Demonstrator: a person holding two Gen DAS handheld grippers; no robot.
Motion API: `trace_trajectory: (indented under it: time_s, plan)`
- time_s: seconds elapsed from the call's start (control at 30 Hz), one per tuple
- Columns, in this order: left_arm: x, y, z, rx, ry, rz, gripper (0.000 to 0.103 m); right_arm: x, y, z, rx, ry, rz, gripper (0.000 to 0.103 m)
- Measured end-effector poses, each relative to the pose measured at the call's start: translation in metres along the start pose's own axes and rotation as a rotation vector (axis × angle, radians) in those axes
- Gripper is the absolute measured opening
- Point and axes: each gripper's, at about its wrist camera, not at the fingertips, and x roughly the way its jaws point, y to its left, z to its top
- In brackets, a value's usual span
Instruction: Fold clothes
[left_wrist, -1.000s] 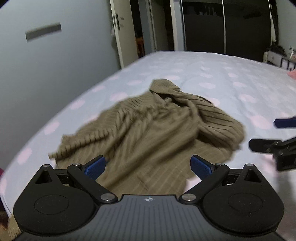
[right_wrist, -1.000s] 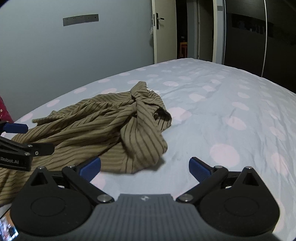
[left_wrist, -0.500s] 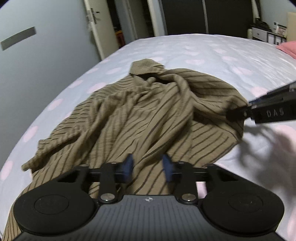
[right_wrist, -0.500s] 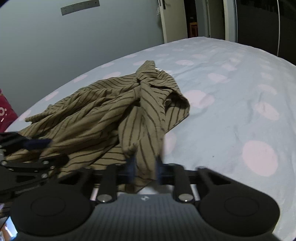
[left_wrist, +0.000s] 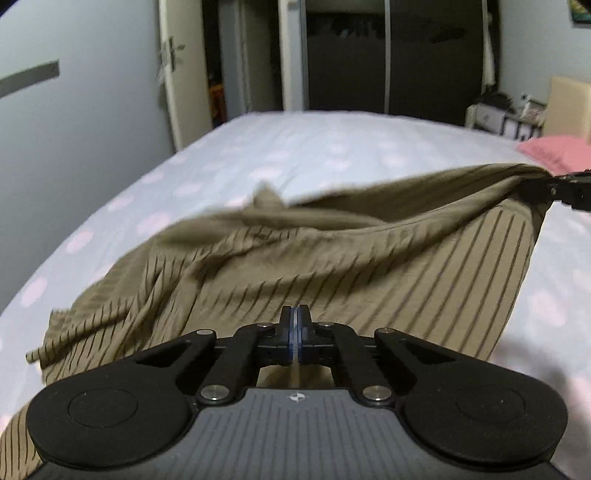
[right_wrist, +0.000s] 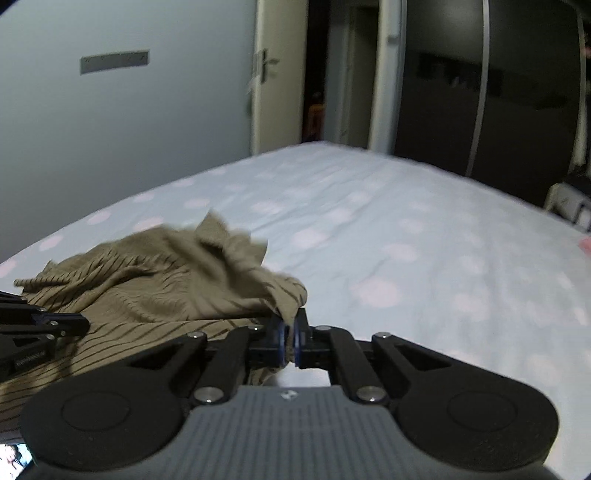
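Observation:
An olive-brown striped garment (left_wrist: 332, 280) hangs partly lifted over the bed, stretched between both grippers. My left gripper (left_wrist: 295, 323) is at the garment's near edge. Its jaws are closing tight, with the cloth running in under the pads. In the right wrist view, this gripper (right_wrist: 44, 328) shows at the left edge over the cloth. My right gripper (right_wrist: 291, 334) has its jaws closing on a bunched corner of the garment (right_wrist: 155, 295). Cloth shows between its blue pads (right_wrist: 282, 338). In the left wrist view, that gripper (left_wrist: 569, 188) holds the raised right corner.
The bed (left_wrist: 332, 147) has a pale blue sheet with pink dots and fills most of both views. A pink item (left_wrist: 554, 151) lies at its far right. Beyond the bed are a grey wall, an open door (right_wrist: 266, 74) and dark wardrobe doors (right_wrist: 498, 92).
Both grippers went from wide open to shut on the garment. They then rose and drew apart, lifting the crumpled cloth and stretching it between them.

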Motion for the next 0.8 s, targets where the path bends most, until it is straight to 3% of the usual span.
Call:
trace_trajectory:
  time_s: [0.27,0.47,0.63,0.7,0.8]
  plan:
    - [-0.071,-0.050,0.019,0.088,-0.078,-0.107,0.000,-0.124,-0.100,0.008,0.096,-0.073,-0.228,0.005]
    - [-0.094,-0.095,0.022,0.177,-0.108,-0.176,0.006,-0.212,-0.159,-0.030,0.134,-0.059,-0.426,0.005]
    - [-0.101,-0.135,0.015,0.248,-0.084,-0.287,0.012,-0.271,-0.221,-0.073,0.250,-0.017,-0.614,0.005]
    - [-0.104,-0.155,0.015,0.286,-0.083,-0.336,0.016,-0.283,-0.235,-0.088,0.299,0.013,-0.635,0.006]
    - [-0.110,-0.185,0.012,0.328,-0.078,-0.402,0.024,-0.280,-0.233,-0.105,0.338,0.060,-0.567,0.006]
